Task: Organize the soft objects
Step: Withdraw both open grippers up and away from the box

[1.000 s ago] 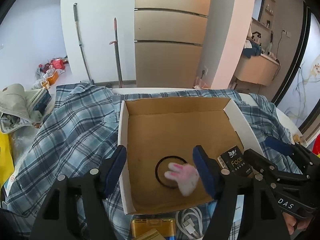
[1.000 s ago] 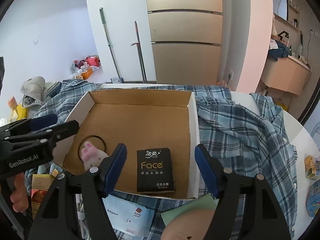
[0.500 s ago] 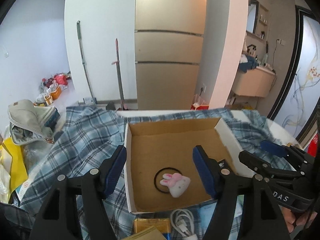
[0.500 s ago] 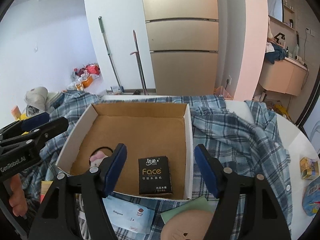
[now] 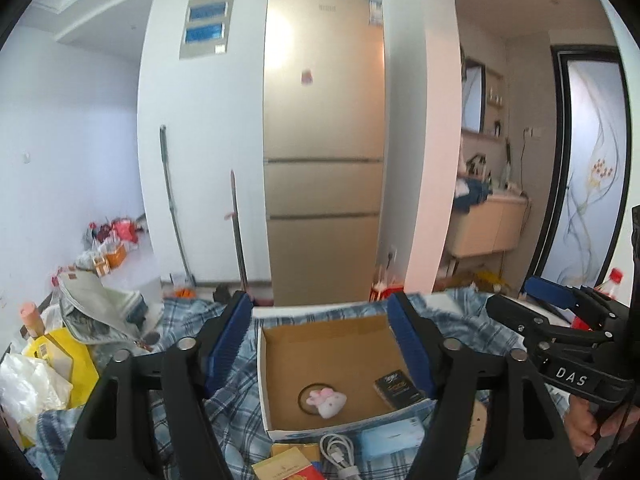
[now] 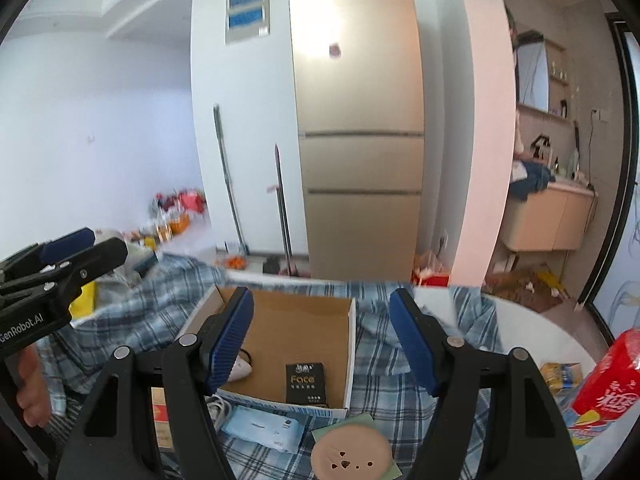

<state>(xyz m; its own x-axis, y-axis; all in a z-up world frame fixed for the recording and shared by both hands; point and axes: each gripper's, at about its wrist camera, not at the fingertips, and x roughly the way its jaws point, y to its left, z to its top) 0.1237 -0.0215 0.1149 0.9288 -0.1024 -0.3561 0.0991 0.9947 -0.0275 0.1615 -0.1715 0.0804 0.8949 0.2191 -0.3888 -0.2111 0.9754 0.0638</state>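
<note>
An open cardboard box [image 5: 280,344] [image 6: 352,344] lies on a blue plaid cloth [image 5: 236,412] [image 6: 400,404]. Inside it lie a small pink and white plush bunny [image 5: 326,401] [image 6: 240,369] on a black ring, and a black tissue pack [image 5: 398,390] [image 6: 306,382]. My left gripper [image 5: 320,344] is open and empty, raised high above and in front of the box. My right gripper [image 6: 322,340] is open and empty too, held up to the right. Each gripper also shows in the other's view, the right one [image 5: 560,328] and the left one [image 6: 60,264].
In front of the box lie a white cable [image 5: 338,452], a blue wipes pack [image 6: 264,430], a yellow box [image 5: 288,466] and a round beige pad [image 6: 352,456]. A red packet [image 6: 608,384] is at right. Bags and clutter [image 5: 60,344] sit left. A fridge [image 5: 324,160] stands behind.
Both grippers have risen and pulled back from the box, so the view now tilts up to the fridge and wall. The bunny and tissue pack stay in the box.
</note>
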